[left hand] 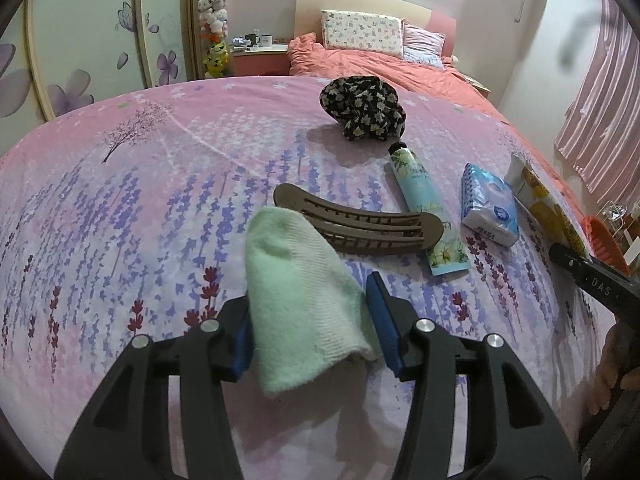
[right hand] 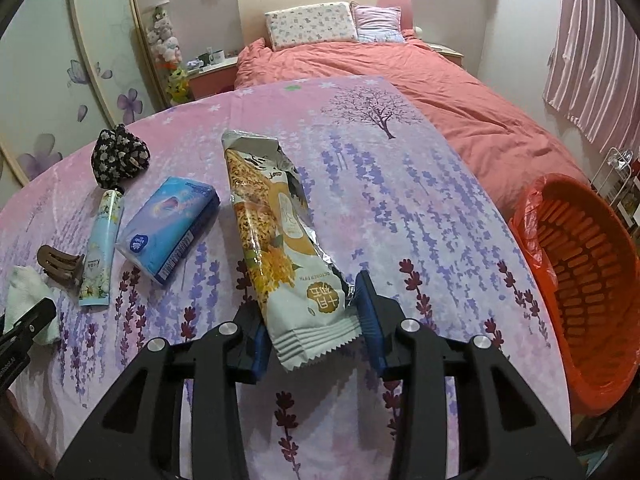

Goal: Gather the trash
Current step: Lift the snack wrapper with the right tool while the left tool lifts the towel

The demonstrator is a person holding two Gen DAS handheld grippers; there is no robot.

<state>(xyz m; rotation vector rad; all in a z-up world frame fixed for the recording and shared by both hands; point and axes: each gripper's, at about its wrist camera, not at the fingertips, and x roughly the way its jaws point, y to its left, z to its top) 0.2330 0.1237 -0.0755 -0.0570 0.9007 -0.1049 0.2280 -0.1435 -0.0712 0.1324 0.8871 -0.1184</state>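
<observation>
Empty foil snack wrapper (right hand: 280, 236), white and yellow with a torn silver top, lies lengthwise on the pink lavender-print bedspread (right hand: 400, 184); my right gripper (right hand: 310, 320) has closed on its crimped lower end, both blue pads against the foil. My left gripper (left hand: 308, 320) straddles a pale green knitted sock (left hand: 296, 300): the left pad touches it, the right pad stands just clear, so the jaws are parted. Beyond it lie a brown plastic hair claw (left hand: 360, 224), a floral cream tube (left hand: 424, 216) and a blue tissue pack (left hand: 488, 208) (side by side). An orange slatted plastic basket (right hand: 580, 280) stands beside the bed, on my right.
</observation>
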